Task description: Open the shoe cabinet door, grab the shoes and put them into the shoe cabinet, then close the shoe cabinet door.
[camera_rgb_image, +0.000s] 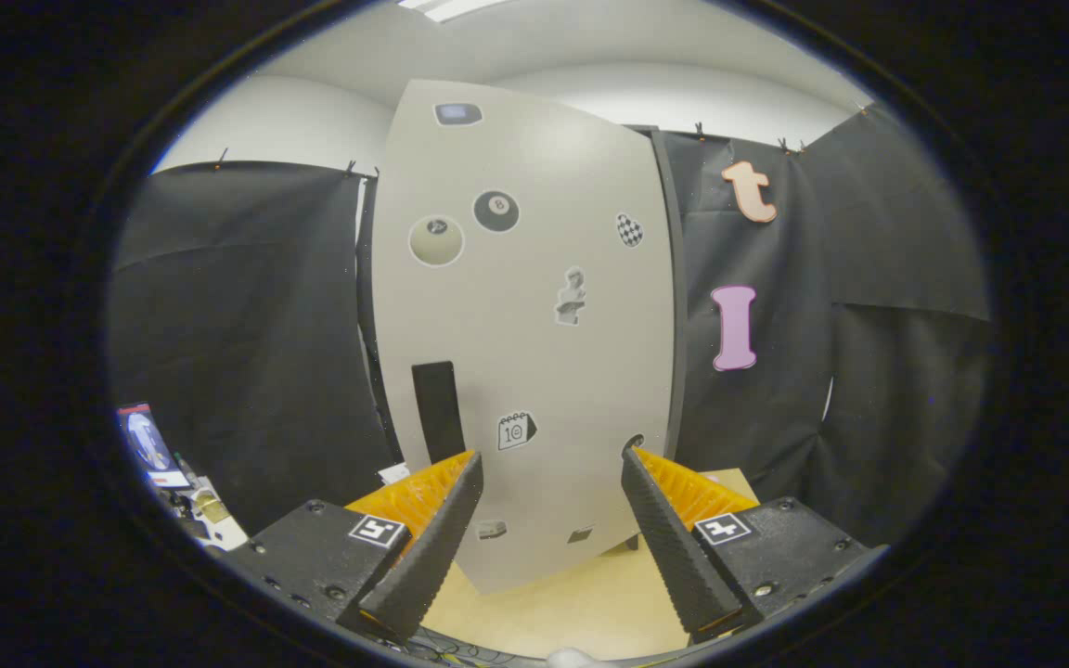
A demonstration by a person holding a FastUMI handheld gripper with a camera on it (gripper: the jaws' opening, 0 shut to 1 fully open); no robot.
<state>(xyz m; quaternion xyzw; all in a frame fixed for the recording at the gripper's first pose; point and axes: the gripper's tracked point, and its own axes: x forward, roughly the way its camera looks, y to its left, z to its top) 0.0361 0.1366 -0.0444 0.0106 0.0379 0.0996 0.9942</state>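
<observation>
Shoe cabinet door (534, 306): pale panel, sticker-covered, shut, upright at the far edge of the tabletop (553, 608). Dark vertical handle (438, 410) near its left edge. Gripper (551, 459): fingers spread wide, empty, just short of the door.

My gripper (553, 468) has its fingers spread wide with nothing between them, so the way straight ahead is free up to the shoe cabinet door (534, 306). That door is the main obstacle: a tall pale panel standing upright just beyond the fingertips, seemingly shut. Its dark handle (438, 408) sits low on the door, near my left fingertip, and looks unobstructed. Below the door, the light wooden tabletop (562, 603) gives bare room under the fingers. To either side of the door hangs the black cloth wall (247, 353), closing off both flanks. Left of the door, low down, some small clutter (177, 468) crowds the corner.
</observation>
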